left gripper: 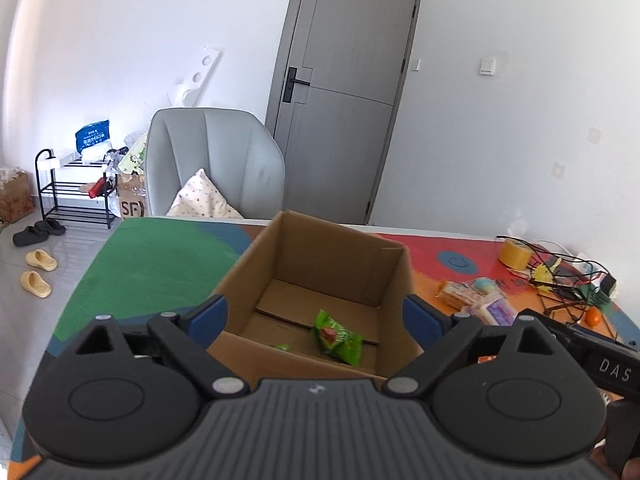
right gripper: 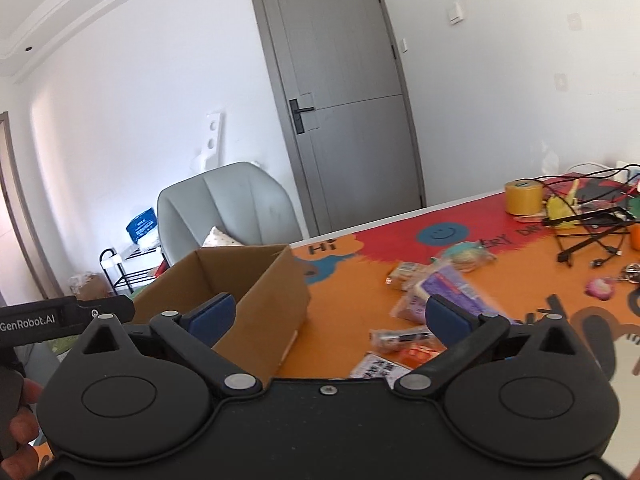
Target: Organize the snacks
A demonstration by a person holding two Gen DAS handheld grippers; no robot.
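A lived-in room of a home. A grey door (left gripper: 344, 92) with a black lever handle stands in a white wall, with light switches (left gripper: 487, 67) to its right. Left of the door sits a grey armchair (left gripper: 216, 160) holding a patterned cushion (left gripper: 202, 196). Further left of the door, a black shoe rack (left gripper: 74, 192) carries bags and oddments, with dark shoes and yellow slippers (left gripper: 36, 272) on the tiled floor before it. In front of the door, a table (left gripper: 152, 264) wears a bright cartoon cloth.

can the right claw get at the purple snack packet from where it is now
Probably yes: the right claw is open and empty, and the purple snack packet lies uncovered on the table just ahead; the cardboard box sits off to its left.
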